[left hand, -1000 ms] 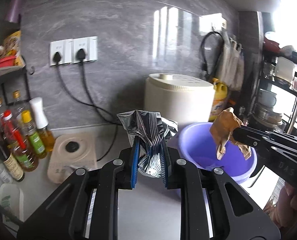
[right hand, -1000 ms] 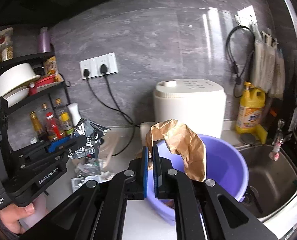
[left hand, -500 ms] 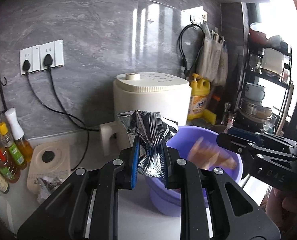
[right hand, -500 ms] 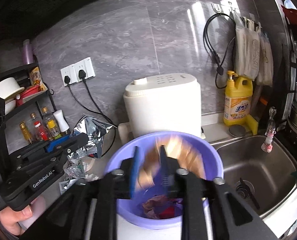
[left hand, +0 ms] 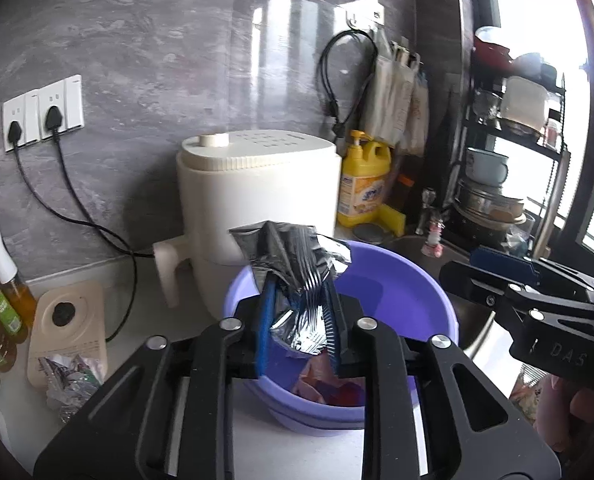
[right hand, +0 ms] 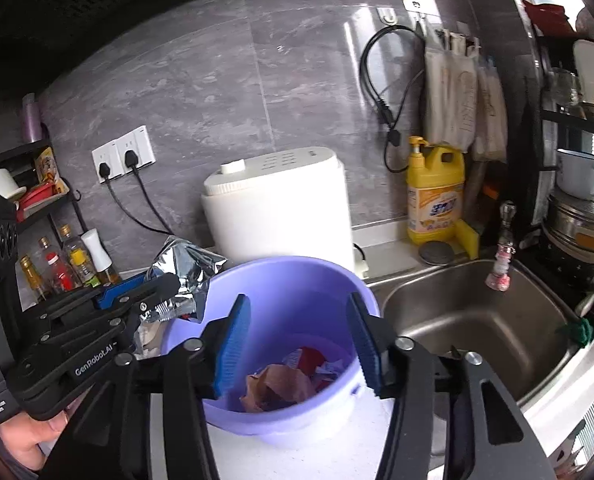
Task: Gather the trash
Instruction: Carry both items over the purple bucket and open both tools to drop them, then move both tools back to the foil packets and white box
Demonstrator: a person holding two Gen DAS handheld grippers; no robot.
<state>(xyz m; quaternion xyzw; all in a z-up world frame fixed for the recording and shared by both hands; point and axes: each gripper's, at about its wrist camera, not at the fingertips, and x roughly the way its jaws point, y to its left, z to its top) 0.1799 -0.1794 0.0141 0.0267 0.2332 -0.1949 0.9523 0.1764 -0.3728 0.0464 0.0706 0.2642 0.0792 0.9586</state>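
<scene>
A second earlier the right tongs [right hand: 297,344] had been clenched on a crumpled brown paper scrap [right hand: 281,386] above the round lilac plastic basin [right hand: 257,280]. Now their jaws were opening with nothing between them, and the scrap lay below them on the basin's floor, against red and white wrappers [right hand: 317,360]. Both views had also swung rightward along the grey tiled wall, so the white plastic appliance [left hand: 257,184] stood straight beyond the left tongs [left hand: 299,316] instead of off to their right.

The left tongs grasped a crumpled silver foil bag [left hand: 297,272], their jaws easing apart while the pads [left hand: 266,320] were on the foil. The bag hung over the basin's near-left rim.

Only the left view showed the leftover foil wrappers [left hand: 71,380] on the white counter [left hand: 137,292] to the left of the left tongs, beside a beige stand [left hand: 67,320]. Only the right view showed the stainless sink [right hand: 469,320] to the right of the right tongs and the basin's contents clearly. It also showed the bare hand [right hand: 29,436] holding the left tongs. The yellow detergent bottle [right hand: 437,192] appeared in both, beyond and to the right.
</scene>
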